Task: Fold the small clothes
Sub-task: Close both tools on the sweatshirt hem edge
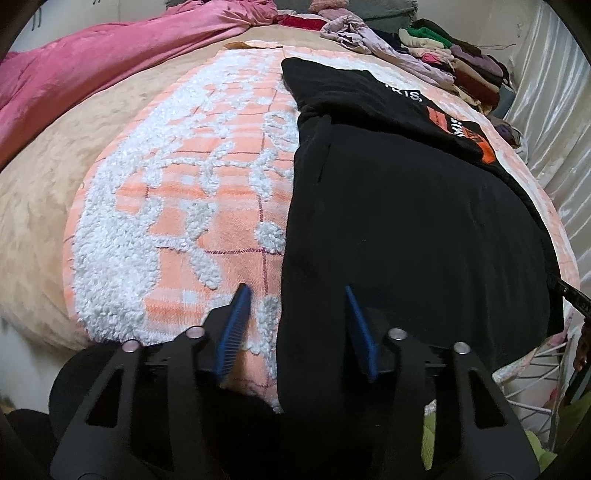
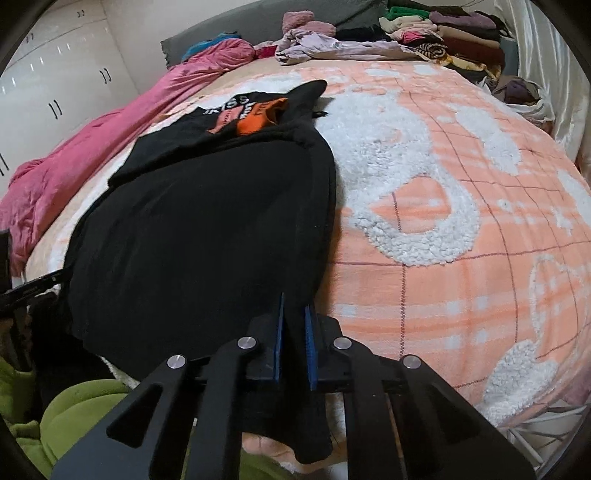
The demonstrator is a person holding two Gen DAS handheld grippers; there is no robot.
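A: Where does the black garment [image 1: 399,206] lie on the bed [image 1: 40,206]?

B: On the orange-and-white blanket [image 1: 207,206], stretched long from the near edge toward the far end, where its orange-printed part [image 2: 255,114] sits. Its long axis runs away from both cameras.

A: What room is there around it?

B: In the left wrist view, a wide stretch of bare blanket lies to its left, then the pink quilt [image 1: 92,66]. In the right wrist view, bare blanket spreads to its right as far as the pale curtain [image 2: 554,74]. A pile of clothes [image 2: 443,33] fills the far end. The garment's near hem hangs over the bed's edge.

A: And the fingers?

B: The left gripper [image 1: 295,291] straddles the garment's left edge near the hem, fingers apart and not pressing. The right gripper [image 2: 295,301] has its fingers pinched on the garment's right edge near the hem.
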